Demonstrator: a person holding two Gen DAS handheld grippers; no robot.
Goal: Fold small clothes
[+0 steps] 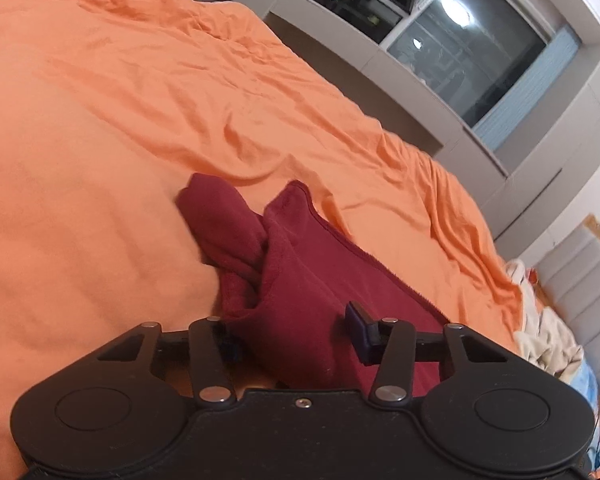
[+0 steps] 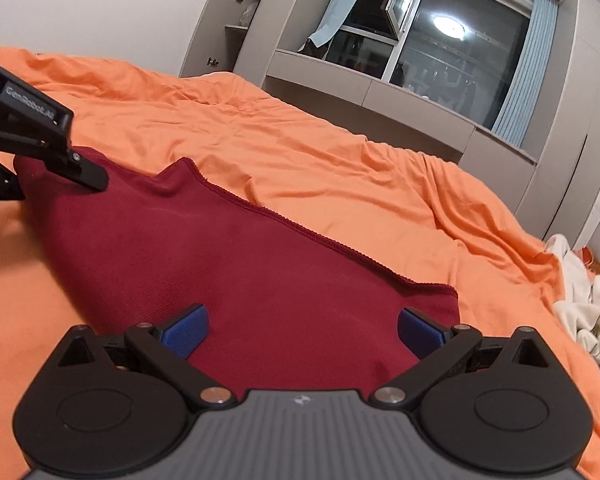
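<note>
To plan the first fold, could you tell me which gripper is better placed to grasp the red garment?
Probably the left gripper: bunched fabric of the red garment sits between its jaws. The right gripper hovers open over flat cloth, nothing gathered between its jaws.

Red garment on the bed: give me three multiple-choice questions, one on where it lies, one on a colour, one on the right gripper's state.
1. The red garment lies on: A) the orange bedsheet; B) the floor; C) a chair.
2. The right gripper has pads coloured: A) green; B) blue; C) white.
3. The right gripper is: A) shut on the garment; B) open; C) out of view.
Answers: 1 A, orange sheet surrounds it; 2 B, both pads show blue; 3 B, the pads stand wide apart.
</note>
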